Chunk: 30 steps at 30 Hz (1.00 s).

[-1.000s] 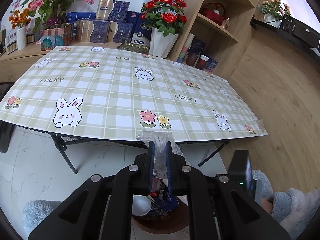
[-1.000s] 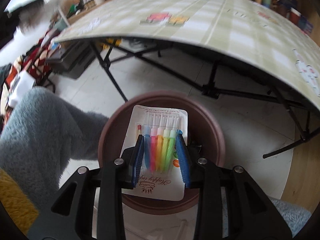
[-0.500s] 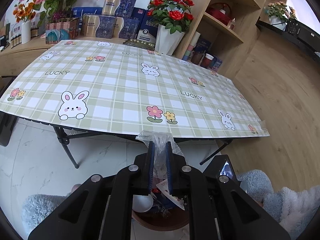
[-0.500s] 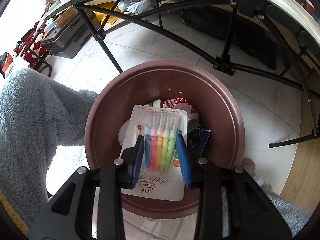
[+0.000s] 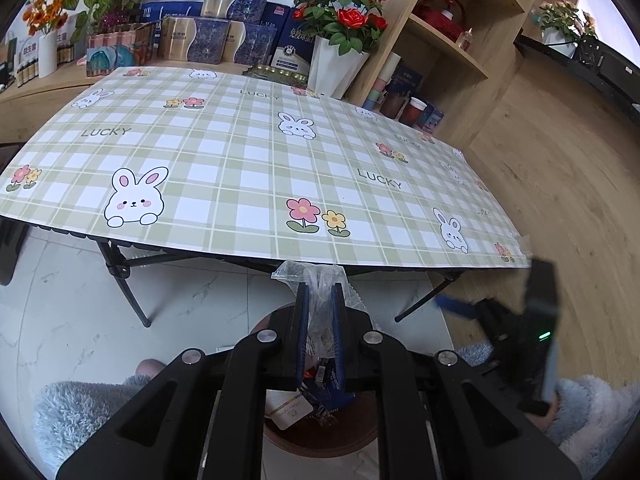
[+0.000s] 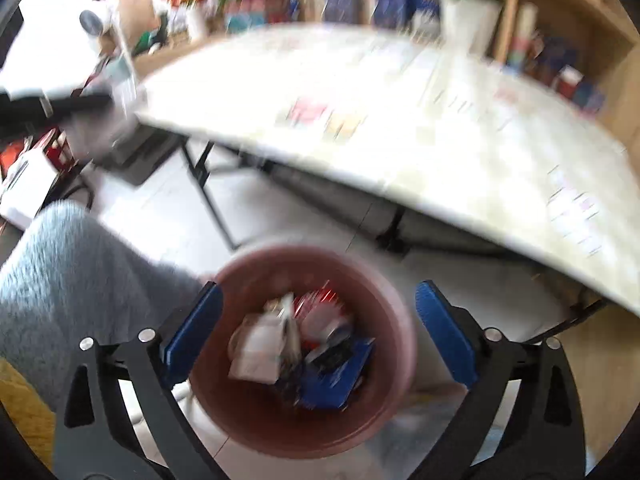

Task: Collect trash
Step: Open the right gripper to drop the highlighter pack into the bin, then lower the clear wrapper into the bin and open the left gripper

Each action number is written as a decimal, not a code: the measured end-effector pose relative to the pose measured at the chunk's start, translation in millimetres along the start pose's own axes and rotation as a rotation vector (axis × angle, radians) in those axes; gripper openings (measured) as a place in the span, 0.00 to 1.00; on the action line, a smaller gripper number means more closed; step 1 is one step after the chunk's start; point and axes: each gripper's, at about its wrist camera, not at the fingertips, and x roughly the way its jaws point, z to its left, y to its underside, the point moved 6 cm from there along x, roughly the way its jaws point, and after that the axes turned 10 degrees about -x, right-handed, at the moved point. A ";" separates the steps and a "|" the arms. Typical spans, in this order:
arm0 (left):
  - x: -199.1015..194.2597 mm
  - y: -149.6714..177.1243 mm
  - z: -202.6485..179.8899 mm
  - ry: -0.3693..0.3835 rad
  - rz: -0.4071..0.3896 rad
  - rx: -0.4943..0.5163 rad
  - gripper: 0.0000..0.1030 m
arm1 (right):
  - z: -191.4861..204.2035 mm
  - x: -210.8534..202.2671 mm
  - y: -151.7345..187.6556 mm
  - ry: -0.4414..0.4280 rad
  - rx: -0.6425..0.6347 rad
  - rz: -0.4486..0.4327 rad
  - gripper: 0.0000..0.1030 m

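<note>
Left wrist view shows the left gripper [image 5: 320, 308] low at frame centre, jaws pinched on a clear plastic wrapper [image 5: 318, 280] above the brown bin [image 5: 320, 436], while the blurred right wrist view has the right gripper [image 6: 318, 320] tilted downward, jaws spread wide over that bin [image 6: 256, 420] of trash [image 6: 296, 344].

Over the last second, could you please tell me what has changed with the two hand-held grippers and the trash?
The right hand-held gripper has opened and let go of the card of coloured brushes, which now lies in the brown bin; the gripper has pulled back upward. The left hand-held gripper stays shut on the clear plastic bag above the bin. The table is unchanged.
</note>
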 end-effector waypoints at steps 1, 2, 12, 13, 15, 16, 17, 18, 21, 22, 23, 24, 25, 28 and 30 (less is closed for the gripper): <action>1.9 0.8 -1.6 0.000 0.005 0.004 0.11 | -7.5 -9.8 -5.5 0.022 0.009 -0.026 0.94; 4.1 1.6 -3.9 0.000 0.010 0.011 0.11 | -13.2 -15.9 -8.3 0.037 0.017 -0.043 0.94; 37.7 18.9 -24.9 -0.013 0.105 0.118 0.11 | -89.8 -79.0 -31.1 0.177 0.188 -0.211 0.94; 43.8 22.0 -24.9 -0.019 0.123 0.129 0.11 | -92.2 -83.2 -31.6 0.184 0.200 -0.218 0.94; 57.9 30.1 -25.5 -0.027 0.162 0.160 0.11 | -103.2 -89.4 -29.1 0.201 0.229 -0.233 0.94; 64.2 34.5 -25.7 -0.034 0.181 0.177 0.11 | -106.9 -91.8 -28.3 0.206 0.239 -0.235 0.94; 71.1 38.7 -26.4 -0.038 0.202 0.193 0.11 | -109.7 -92.9 -26.9 0.209 0.246 -0.235 0.94; 80.0 44.2 -26.8 -0.044 0.230 0.210 0.11 | -111.9 -93.7 -24.8 0.212 0.248 -0.230 0.94; 102.6 58.2 -28.1 -0.062 0.293 0.242 0.11 | -114.1 -95.1 -18.3 0.233 0.241 -0.216 0.94; 109.0 62.3 -28.3 -0.065 0.311 0.250 0.11 | -113.6 -96.3 -16.6 0.236 0.241 -0.213 0.94; 117.7 68.0 -29.4 -0.062 0.334 0.260 0.11 | -112.5 -97.3 -14.0 0.239 0.243 -0.210 0.94; 122.9 71.4 -30.2 -0.061 0.345 0.269 0.11 | -112.8 -97.6 -11.9 0.238 0.249 -0.207 0.94; 130.8 76.8 -30.1 -0.069 0.370 0.285 0.11 | -113.3 -97.8 -10.0 0.237 0.253 -0.205 0.94; 150.8 90.0 -28.1 -0.095 0.421 0.303 0.11 | -113.7 -100.6 -6.7 0.243 0.260 -0.195 0.94; 159.6 97.0 -27.4 -0.103 0.439 0.314 0.11 | -112.8 -103.0 -5.7 0.246 0.261 -0.194 0.94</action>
